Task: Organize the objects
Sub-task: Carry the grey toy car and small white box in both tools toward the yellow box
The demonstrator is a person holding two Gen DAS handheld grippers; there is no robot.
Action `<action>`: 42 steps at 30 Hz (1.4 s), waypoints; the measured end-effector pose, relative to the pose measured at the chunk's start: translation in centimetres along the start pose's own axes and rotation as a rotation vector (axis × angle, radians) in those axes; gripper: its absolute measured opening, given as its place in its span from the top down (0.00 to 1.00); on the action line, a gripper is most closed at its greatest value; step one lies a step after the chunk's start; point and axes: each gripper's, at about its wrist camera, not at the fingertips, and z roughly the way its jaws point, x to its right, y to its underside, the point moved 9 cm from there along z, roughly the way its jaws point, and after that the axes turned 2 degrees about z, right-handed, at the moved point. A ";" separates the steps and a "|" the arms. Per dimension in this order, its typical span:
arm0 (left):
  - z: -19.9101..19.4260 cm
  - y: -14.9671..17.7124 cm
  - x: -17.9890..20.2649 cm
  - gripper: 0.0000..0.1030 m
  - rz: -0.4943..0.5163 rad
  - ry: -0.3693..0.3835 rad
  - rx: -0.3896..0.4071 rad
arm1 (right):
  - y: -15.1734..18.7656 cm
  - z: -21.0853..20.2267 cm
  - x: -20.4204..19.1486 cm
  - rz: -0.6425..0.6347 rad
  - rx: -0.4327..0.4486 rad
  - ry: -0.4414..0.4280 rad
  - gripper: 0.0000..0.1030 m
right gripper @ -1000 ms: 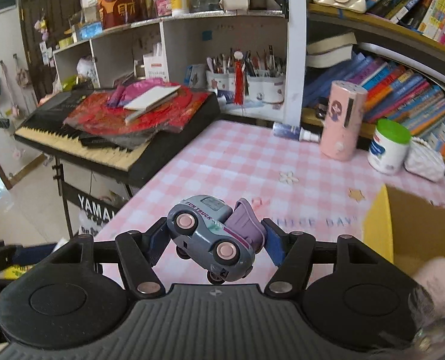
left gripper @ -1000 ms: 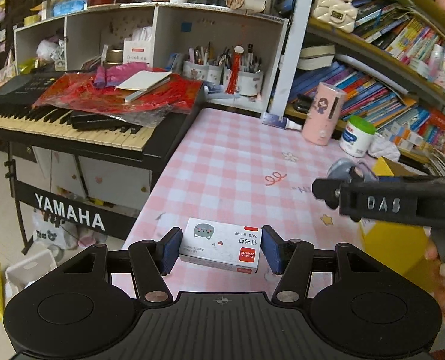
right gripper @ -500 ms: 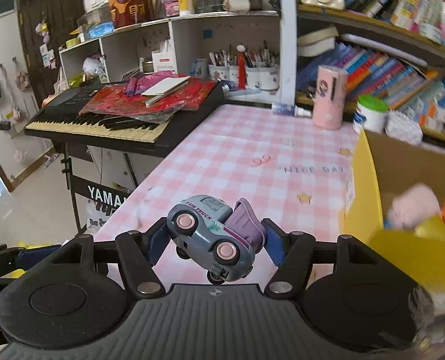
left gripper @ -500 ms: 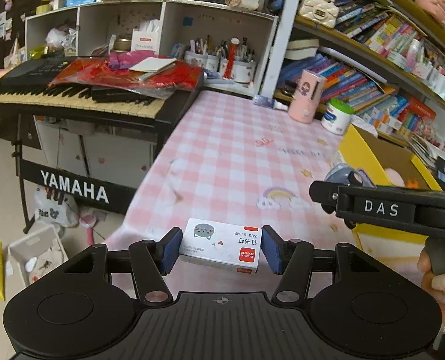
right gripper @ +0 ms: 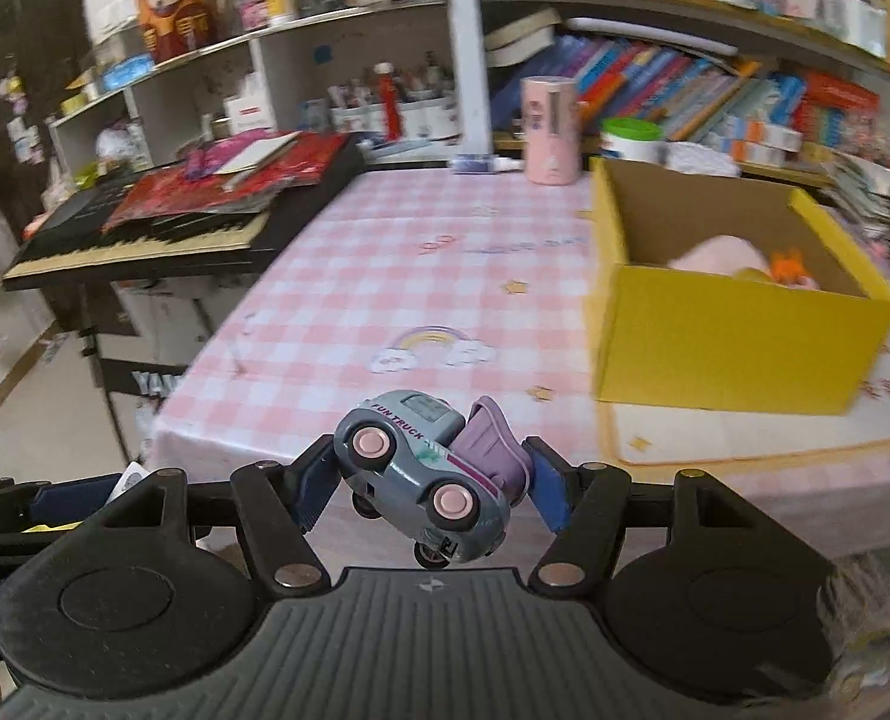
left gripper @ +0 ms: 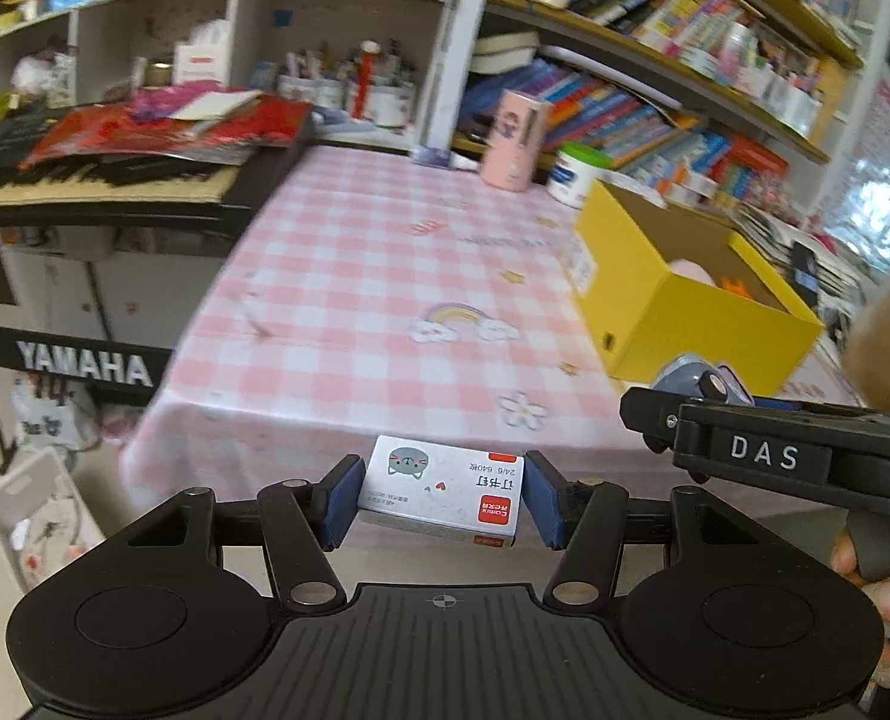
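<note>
yellow box (right gripper: 739, 336): pink plush (right gripper: 721, 255) | left tongs (left gripper: 438, 498) grip staple box (left gripper: 441, 489) | right tongs (right gripper: 426, 480) grip toy truck (right gripper: 420, 468)

A table (right gripper: 384, 276) under a pink-and-white checked cloth carried a rainbow print (right gripper: 432, 348) near its front edge. At the far edge stood a pink cylindrical container (right gripper: 548, 129), upright, with a white jar with a green lid (right gripper: 631, 141) just to its right. To the left, a black Yamaha keyboard (left gripper: 84, 192) stood beside the table, with red papers (right gripper: 234, 180) piled on its top. Behind it, a white shelf unit (right gripper: 348, 54) held pen cups (right gripper: 396, 117). Rows of books (left gripper: 625, 114) filled the far right shelves.
</note>
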 end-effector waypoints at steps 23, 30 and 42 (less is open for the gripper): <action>5.2 0.7 14.5 0.46 0.254 0.242 -0.105 | 4.0 -5.0 14.8 0.253 -0.015 0.269 0.39; 6.4 -0.2 16.4 0.46 0.248 0.228 -0.103 | 3.3 -4.7 17.6 0.269 -0.019 0.265 0.39; 8.4 -2.9 19.9 0.46 0.179 0.174 -0.032 | 0.3 -3.0 21.9 0.210 -0.038 0.213 0.39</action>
